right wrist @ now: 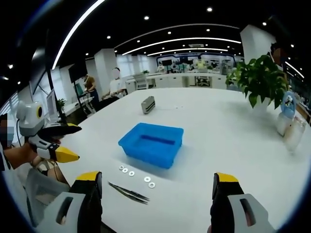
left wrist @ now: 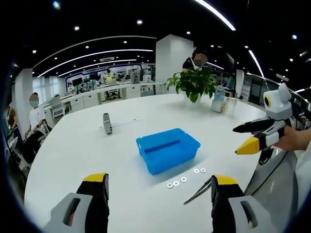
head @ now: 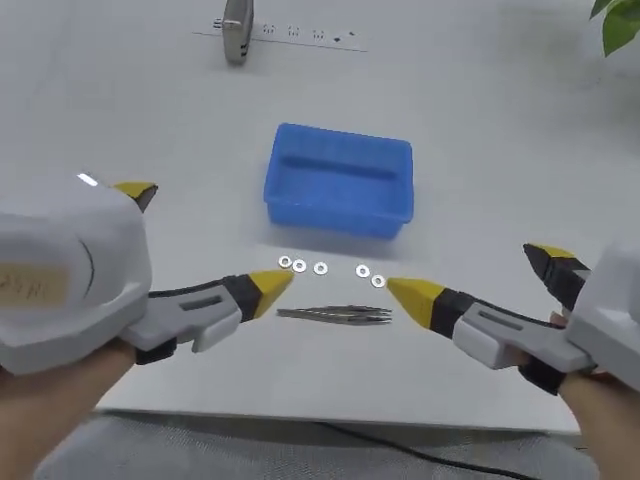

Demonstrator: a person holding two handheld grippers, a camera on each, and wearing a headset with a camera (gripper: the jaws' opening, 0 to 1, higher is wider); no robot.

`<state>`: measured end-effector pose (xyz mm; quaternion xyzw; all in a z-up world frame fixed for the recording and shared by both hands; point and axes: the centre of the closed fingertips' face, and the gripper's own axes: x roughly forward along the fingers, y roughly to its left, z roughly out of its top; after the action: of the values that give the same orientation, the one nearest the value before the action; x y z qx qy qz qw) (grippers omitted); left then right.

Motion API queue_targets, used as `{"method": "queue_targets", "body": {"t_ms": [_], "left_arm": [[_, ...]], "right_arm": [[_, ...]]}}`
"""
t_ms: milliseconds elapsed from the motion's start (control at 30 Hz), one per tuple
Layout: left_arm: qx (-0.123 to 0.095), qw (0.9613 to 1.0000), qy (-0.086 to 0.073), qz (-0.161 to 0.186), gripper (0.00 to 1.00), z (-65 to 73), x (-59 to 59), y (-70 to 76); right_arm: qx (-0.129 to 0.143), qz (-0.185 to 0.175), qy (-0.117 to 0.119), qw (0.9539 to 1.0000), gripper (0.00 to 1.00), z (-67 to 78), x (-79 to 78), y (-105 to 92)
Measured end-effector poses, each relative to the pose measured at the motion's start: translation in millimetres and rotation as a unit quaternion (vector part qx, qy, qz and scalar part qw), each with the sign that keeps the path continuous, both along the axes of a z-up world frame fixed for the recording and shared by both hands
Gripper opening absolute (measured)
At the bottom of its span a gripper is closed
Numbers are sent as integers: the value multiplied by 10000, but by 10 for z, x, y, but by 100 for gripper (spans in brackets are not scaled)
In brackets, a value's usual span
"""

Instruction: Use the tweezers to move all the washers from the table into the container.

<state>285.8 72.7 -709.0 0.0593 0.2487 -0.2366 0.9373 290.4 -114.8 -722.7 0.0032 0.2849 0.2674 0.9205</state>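
Note:
Several small steel washers (head: 320, 268) lie in a loose row on the white table, just in front of a blue plastic container (head: 340, 180). Closer to me lie the metal tweezers (head: 335, 314), flat on the table and untouched. My left gripper (head: 207, 238) is open at the left, one yellow tip near the tweezers' left end. At the right, my right gripper (head: 470, 272) is open too, with one tip by their right end. In the left gripper view I see the container (left wrist: 167, 148), washers (left wrist: 183, 179) and tweezers (left wrist: 198, 191). The right gripper view has the container (right wrist: 151, 141), washers (right wrist: 131, 173) and tweezers (right wrist: 129, 192).
A small metal block (head: 233, 30) stands at the far side of the table. A potted plant (head: 620, 25) is at the far right. The table's front edge (head: 330, 415) runs close below the grippers, with a dark cable under it. People sit at desks far behind.

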Motion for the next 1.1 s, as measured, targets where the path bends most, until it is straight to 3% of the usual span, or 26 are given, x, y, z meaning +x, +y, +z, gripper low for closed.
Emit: {"method": "queue_targets", "body": {"t_ms": [133, 300, 400, 500, 633, 667, 733, 833, 900, 1000, 1100], "left_arm": [[-21, 9991, 174, -379, 81, -103, -22, -118], [179, 9964, 326, -762, 71, -223, -12, -217], [330, 9905, 565, -1206, 62, -335, -50, -294], [482, 9858, 675, -1462, 51, -415, -55, -326], [807, 9736, 883, -1941, 32, -591, -78, -395], [817, 9718, 850, -2044, 30, -623, -70, -437], [760, 9680, 1012, -2167, 30, -694, -101, -492], [957, 9550, 1196, -2540, 30, -832, -159, -553], [1171, 9488, 1133, -2707, 27, -890, -158, -566], [1232, 9423, 1203, -2872, 23, -950, -178, -601], [1389, 9318, 1259, -3107, 19, -1021, -208, -620]], "right_arm": [[-85, 35, 59, 9999, 93, -54, 27, 3], [-36, 23, 87, 10000, 93, -65, 55, 1], [-51, 37, 135, 9999, 92, -93, 49, 0], [-75, 36, 178, 9998, 92, -131, 28, -16], [-64, -16, 285, 9996, 92, -175, -11, -45], [-58, -27, 308, 9995, 92, -179, -20, -52], [-57, -22, 332, 9994, 92, -185, -27, -56], [-89, -20, 350, 9993, 91, -196, -32, -65], [-80, -30, 368, 9993, 91, -205, -32, -63], [-87, -15, 392, 9992, 91, -219, -40, -50], [-115, 10, 397, 9991, 91, -230, -48, -41]]}}
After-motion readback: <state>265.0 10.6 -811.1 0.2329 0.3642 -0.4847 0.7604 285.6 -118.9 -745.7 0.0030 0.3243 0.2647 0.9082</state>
